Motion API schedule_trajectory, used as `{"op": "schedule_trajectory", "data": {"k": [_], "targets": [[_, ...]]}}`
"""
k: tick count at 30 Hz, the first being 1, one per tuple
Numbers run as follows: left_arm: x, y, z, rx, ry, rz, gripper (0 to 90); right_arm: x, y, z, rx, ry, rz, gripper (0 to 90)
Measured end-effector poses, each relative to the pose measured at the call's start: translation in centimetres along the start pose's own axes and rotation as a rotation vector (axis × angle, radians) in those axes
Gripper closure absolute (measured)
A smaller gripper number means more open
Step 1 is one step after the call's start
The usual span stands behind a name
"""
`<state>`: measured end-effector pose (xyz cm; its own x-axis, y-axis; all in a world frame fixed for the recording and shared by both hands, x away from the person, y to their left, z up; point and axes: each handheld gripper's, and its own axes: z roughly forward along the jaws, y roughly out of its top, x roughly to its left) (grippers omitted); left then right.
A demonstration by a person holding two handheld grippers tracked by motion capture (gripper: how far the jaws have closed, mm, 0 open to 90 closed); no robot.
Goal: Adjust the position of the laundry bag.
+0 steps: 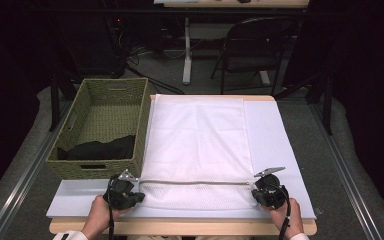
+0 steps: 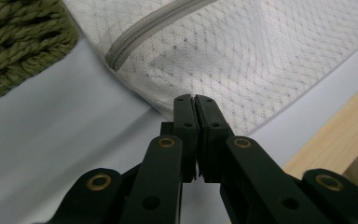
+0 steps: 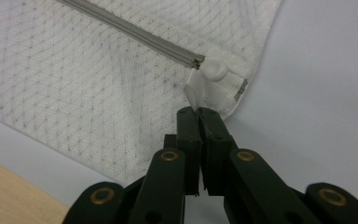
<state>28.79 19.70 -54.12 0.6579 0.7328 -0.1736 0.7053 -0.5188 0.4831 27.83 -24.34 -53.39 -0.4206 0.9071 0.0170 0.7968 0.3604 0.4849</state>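
A white mesh laundry bag (image 1: pixel 197 135) lies flat on a white sheet (image 1: pixel 275 135), its grey zipper (image 1: pixel 195 182) running across near the front. My left gripper (image 1: pixel 141 196) is at the bag's near left corner. In the left gripper view the jaws (image 2: pixel 196 98) are pressed together on the edge of the mesh (image 2: pixel 261 46), below the zipper end (image 2: pixel 144 30). My right gripper (image 1: pixel 254 192) is at the near right corner. In the right gripper view its jaws (image 3: pixel 198 109) are shut on the white pull tab (image 3: pixel 193 93) at the end of the zipper (image 3: pixel 130 32).
A green woven basket (image 1: pixel 100 167) holding a dark cloth (image 1: pixel 100 149) stands left of the bag, close to my left gripper; its weave (image 2: pixel 18 46) appears in the left gripper view. The wooden table edge (image 1: pixel 180 226) runs just behind both hands. A folding chair (image 1: pixel 250 45) stands beyond the table.
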Motion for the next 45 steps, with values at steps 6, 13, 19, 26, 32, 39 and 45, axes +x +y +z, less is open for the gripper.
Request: {"op": "schedule_trajectory", "data": {"k": [6,13,19,26,32,39,45], "targets": [[-0.4,-0.2,-0.1,0.014,-0.024,0.014,88.3,0.0,-0.2,-0.3,0.000,0.008,-0.015,87.8],[-0.8,-0.6,-0.4,0.030,-0.032,0.031,88.2,0.1,-0.7,-0.7,0.012,0.019,-0.027,87.8],[-0.8,-0.5,-1.0,0.021,-0.050,0.060,76.4,0.4,-0.9,-0.8,0.025,0.047,-0.051,75.9],[-1.6,0.0,-1.9,-0.035,-0.005,0.109,39.9,0.1,-1.2,-1.7,-0.014,0.084,-0.052,54.6],[-2.5,0.6,-2.4,-0.077,0.000,0.155,21.6,-0.8,-1.5,-2.7,-0.056,0.092,-0.012,34.7],[-3.1,1.6,-2.3,-0.081,0.009,0.209,16.7,-1.7,-1.4,-3.0,-0.092,0.081,0.026,27.2],[-3.1,2.3,-1.9,-0.080,0.009,0.221,16.5,-2.3,-1.2,-3.2,-0.101,0.074,0.059,29.4]]}}
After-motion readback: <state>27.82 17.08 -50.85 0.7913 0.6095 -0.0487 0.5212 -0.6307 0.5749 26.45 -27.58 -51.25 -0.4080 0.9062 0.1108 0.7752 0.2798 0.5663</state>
